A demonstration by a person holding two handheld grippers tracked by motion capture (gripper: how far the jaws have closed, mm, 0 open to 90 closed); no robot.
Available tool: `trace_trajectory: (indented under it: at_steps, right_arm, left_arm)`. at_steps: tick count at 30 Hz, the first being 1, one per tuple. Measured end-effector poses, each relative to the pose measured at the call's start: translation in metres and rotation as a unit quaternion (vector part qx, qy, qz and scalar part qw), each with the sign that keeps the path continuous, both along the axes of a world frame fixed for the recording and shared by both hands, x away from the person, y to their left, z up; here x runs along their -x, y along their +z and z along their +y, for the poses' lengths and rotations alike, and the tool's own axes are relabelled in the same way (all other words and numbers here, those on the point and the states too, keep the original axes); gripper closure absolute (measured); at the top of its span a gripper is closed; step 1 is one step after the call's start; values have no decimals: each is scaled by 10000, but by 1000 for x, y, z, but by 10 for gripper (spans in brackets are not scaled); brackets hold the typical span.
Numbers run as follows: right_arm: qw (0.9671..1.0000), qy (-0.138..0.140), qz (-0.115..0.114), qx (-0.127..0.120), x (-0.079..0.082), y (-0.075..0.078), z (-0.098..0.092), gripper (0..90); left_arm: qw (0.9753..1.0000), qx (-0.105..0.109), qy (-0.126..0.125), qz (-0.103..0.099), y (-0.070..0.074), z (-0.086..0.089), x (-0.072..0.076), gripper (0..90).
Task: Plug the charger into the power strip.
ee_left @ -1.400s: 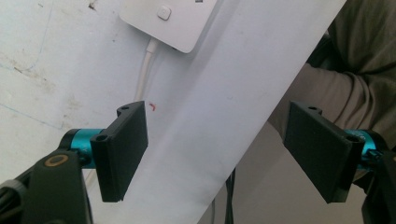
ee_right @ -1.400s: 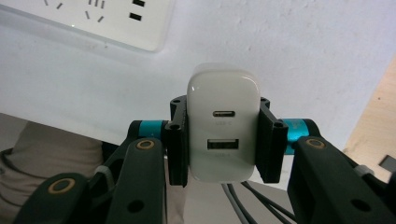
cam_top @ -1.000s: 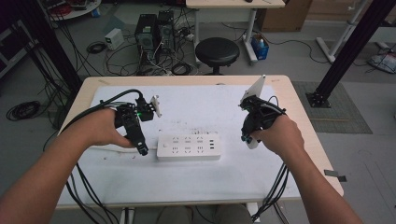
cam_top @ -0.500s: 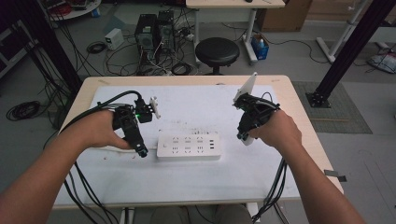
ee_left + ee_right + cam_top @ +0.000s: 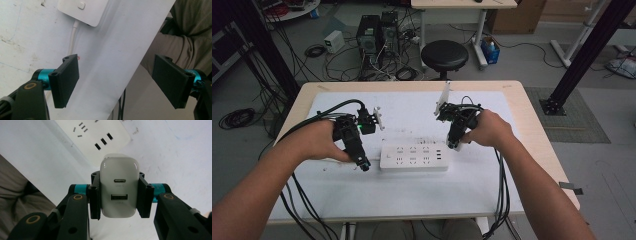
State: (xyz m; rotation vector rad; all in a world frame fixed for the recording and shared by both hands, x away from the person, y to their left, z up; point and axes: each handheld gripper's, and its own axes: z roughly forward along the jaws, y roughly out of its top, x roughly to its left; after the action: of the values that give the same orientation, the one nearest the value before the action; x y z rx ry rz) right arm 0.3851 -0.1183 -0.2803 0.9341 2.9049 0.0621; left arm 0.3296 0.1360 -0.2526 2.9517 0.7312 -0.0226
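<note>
While the right gripper [image 5: 119,195] clamps a white USB charger [image 5: 119,187] between its jaws, the plug is not yet seated: the charger hangs just above the white power strip [image 5: 414,157], off its two-o'clock corner in the high view. Picking up looks done; lowering the prongs into a socket is left. The left gripper [image 5: 116,82] stands wide open with nothing between its jaws, resting at the strip's nine-o'clock end, near its cable [image 5: 72,37], likely ready to steady it. Which socket is meant I cannot tell.
</note>
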Motion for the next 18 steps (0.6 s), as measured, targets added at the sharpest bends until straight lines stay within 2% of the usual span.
trace_trajectory:
  at_steps: [2,3,6,8,15,18]
  right_arm:
    - [9994,330,-46,-33,-4,-4,5,619]
    - [9992,398,-61,-34,-4,-6,8,619]
    - [9968,794,-116,5,-7,-10,15,619]
    - [9948,1011,-72,25,-7,-12,19,619]
    - [9840,1770,168,-116,-9,-16,28,619]
    - [9805,1945,274,-41,-10,-19,34,619]
  left_arm:
    - [10000,-21,-28,11,-1,0,0,222]
    - [10000,-3,-2,12,-2,0,1,222]
    - [9999,-71,-85,20,-2,-1,1,222]
    - [9999,-65,-109,27,-2,-1,1,222]
    - [9999,-80,-151,24,-3,-1,1,222]
    - [9998,-98,-159,29,-4,0,1,222]
